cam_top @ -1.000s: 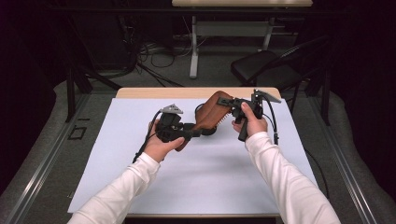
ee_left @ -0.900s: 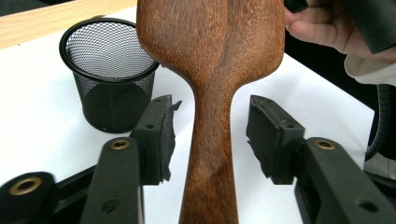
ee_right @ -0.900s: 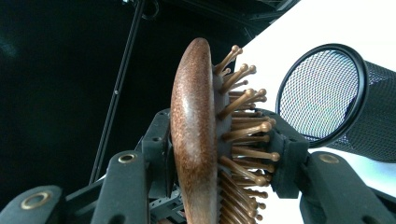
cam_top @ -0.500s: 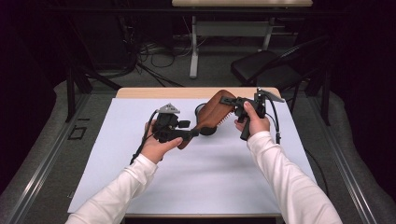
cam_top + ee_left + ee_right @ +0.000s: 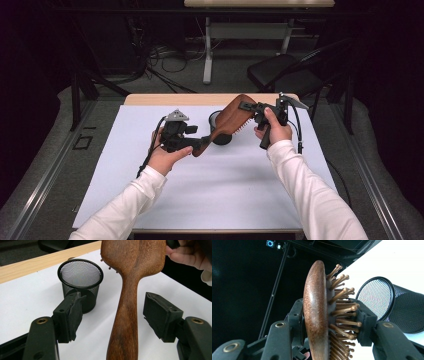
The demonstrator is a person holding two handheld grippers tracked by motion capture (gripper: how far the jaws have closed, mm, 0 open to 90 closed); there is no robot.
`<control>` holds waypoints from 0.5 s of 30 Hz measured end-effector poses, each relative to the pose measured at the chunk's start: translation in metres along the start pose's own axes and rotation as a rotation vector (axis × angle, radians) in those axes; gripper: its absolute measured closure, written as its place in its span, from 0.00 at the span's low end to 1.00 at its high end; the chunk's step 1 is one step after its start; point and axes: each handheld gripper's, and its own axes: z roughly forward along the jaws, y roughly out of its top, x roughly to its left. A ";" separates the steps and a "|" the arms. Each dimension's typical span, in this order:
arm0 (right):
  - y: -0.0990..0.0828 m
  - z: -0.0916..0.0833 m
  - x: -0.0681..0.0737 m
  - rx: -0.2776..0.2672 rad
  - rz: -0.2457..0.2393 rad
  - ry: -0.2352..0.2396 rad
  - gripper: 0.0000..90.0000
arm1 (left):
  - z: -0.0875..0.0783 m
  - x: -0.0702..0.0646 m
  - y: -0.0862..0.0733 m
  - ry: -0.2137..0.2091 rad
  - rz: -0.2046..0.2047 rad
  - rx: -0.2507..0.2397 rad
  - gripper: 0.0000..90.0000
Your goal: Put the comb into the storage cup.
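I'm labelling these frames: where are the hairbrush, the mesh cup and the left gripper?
hairbrush (image 5: 130, 305): left gripper view, on its wooden handle.
mesh cup (image 5: 80, 273): left gripper view, on the mesh inside its rim.
left gripper (image 5: 112, 315): left gripper view, midway between its open fingers.

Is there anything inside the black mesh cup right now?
The round black mesh cup looks empty: its bare mesh wall and inside show in the left gripper view. The very bottom is hidden behind its rim. The brown wooden hairbrush stays outside, beside it.
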 end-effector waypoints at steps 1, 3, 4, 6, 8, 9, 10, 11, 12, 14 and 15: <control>0.000 -0.001 0.000 0.001 -0.001 -0.001 0.57 | 0.000 0.001 0.000 -0.001 0.000 0.003 0.35; 0.001 -0.002 0.000 -0.001 -0.003 -0.001 0.57 | -0.001 0.002 0.000 -0.003 -0.006 0.004 0.35; 0.001 -0.002 0.000 -0.004 0.000 -0.002 0.57 | -0.001 0.003 0.000 -0.002 -0.001 0.003 0.35; 0.002 -0.003 0.000 -0.008 -0.005 -0.001 0.57 | -0.003 0.003 0.000 0.010 0.005 -0.004 0.35; 0.003 -0.004 0.000 -0.015 -0.003 -0.002 0.57 | -0.004 0.003 0.000 0.008 0.011 -0.010 0.35; 0.003 -0.004 0.000 -0.019 -0.003 0.000 0.57 | -0.004 0.003 0.000 0.015 0.016 -0.010 0.35; 0.003 -0.004 0.000 -0.027 -0.001 0.001 0.57 | -0.005 0.002 0.000 0.027 0.026 -0.007 0.35; 0.004 -0.006 0.001 -0.019 -0.005 -0.004 0.57 | -0.005 0.001 0.000 0.038 0.033 -0.008 0.35; 0.004 -0.006 0.001 -0.022 -0.008 -0.005 0.57 | -0.005 0.001 0.000 0.048 0.037 -0.006 0.35; 0.005 -0.007 0.001 -0.026 -0.011 -0.008 0.57 | -0.005 0.001 0.000 0.054 0.038 -0.007 0.33; 0.005 -0.007 0.001 -0.034 -0.012 -0.005 0.57 | -0.005 0.001 0.000 0.060 0.041 -0.010 0.31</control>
